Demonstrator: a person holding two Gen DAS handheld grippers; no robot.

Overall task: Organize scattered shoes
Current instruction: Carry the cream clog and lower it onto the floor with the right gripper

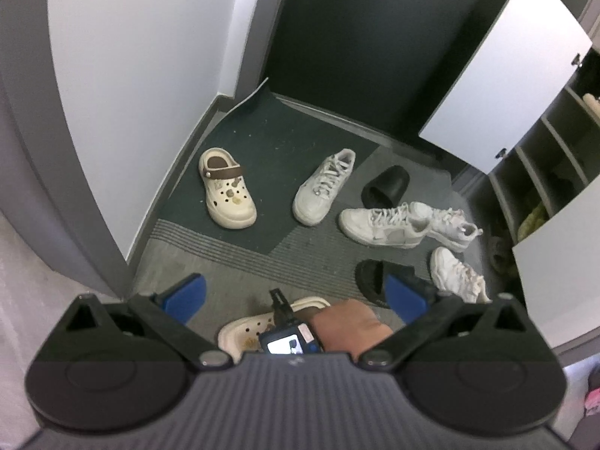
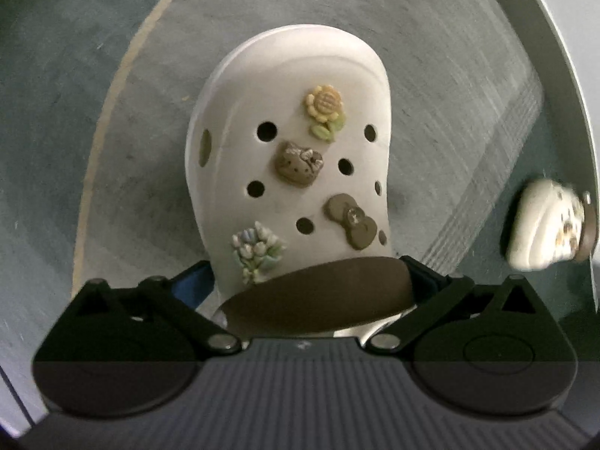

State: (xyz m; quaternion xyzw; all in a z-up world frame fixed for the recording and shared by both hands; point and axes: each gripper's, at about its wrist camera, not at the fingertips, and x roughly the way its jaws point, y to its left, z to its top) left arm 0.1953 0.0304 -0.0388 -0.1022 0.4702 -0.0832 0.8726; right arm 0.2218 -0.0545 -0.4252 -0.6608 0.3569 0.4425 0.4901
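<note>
A cream clog (image 2: 292, 157) with charms and a brown strap (image 2: 318, 292) lies on the grey mat, toe pointing away. My right gripper (image 2: 307, 270) straddles its heel end, jaws wide open, a finger on each side. The same clog (image 1: 262, 326) peeks out low in the left wrist view, beside a hand (image 1: 348, 326). Its partner clog (image 1: 228, 191) sits on the dark doormat and also shows blurred at the right edge (image 2: 543, 225). My left gripper (image 1: 296, 296) hangs open above the floor with nothing between its fingers.
A white sneaker (image 1: 324, 187), two more white sneakers (image 1: 382, 223) (image 1: 446, 225), a further one (image 1: 457, 273) and two black slides (image 1: 386, 187) (image 1: 375, 277) lie scattered. A shoe cabinet (image 1: 543, 142) stands at right with its white door (image 1: 502, 75) open. A white wall (image 1: 131, 75) is on the left.
</note>
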